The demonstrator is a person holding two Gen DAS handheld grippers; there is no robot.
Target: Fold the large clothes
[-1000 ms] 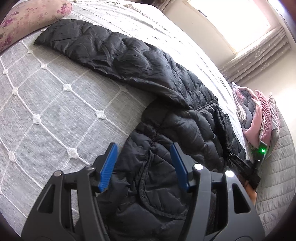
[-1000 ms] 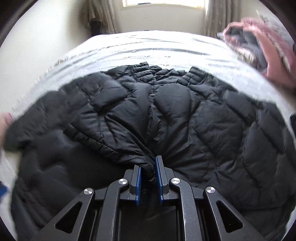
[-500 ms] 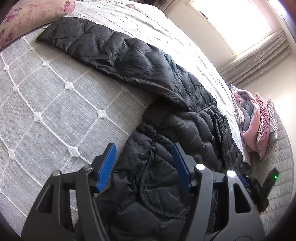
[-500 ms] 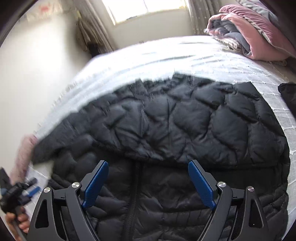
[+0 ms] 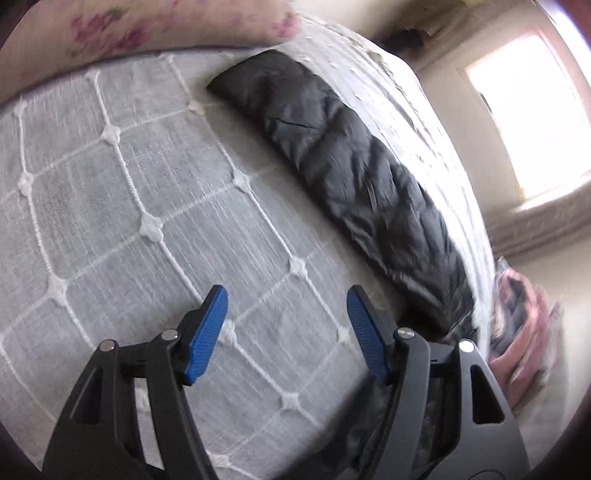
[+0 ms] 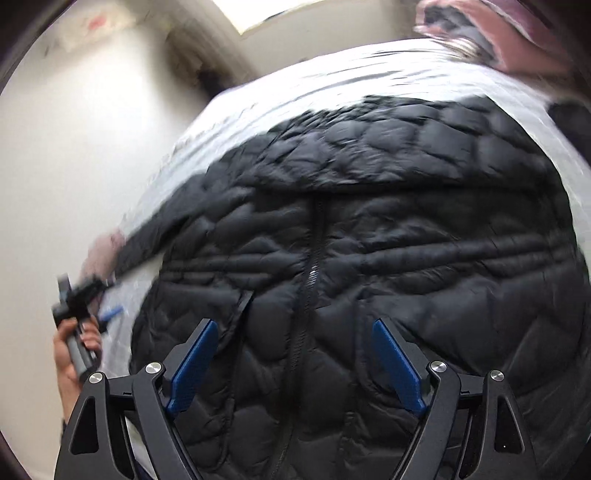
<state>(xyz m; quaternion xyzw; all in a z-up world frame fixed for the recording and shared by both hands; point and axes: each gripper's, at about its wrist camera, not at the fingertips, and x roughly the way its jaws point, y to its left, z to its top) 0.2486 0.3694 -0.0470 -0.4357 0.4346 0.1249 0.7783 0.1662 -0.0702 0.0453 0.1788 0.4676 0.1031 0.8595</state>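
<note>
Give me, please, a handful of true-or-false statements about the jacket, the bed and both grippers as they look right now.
1. The right gripper is clamped on the black puffer jacket. False: its jaws stand open above the jacket, holding nothing.
2. The left gripper is open. True.
3. One sleeve lies stretched out on the grey quilted bedspread. True.
4. The jacket's front zipper faces up. True.
5. The left gripper hovers over the jacket's body. False: bedspread shows between its fingers, the sleeve further ahead.
6. The pillow is plain blue. False: it is pale with pink flowers.
</note>
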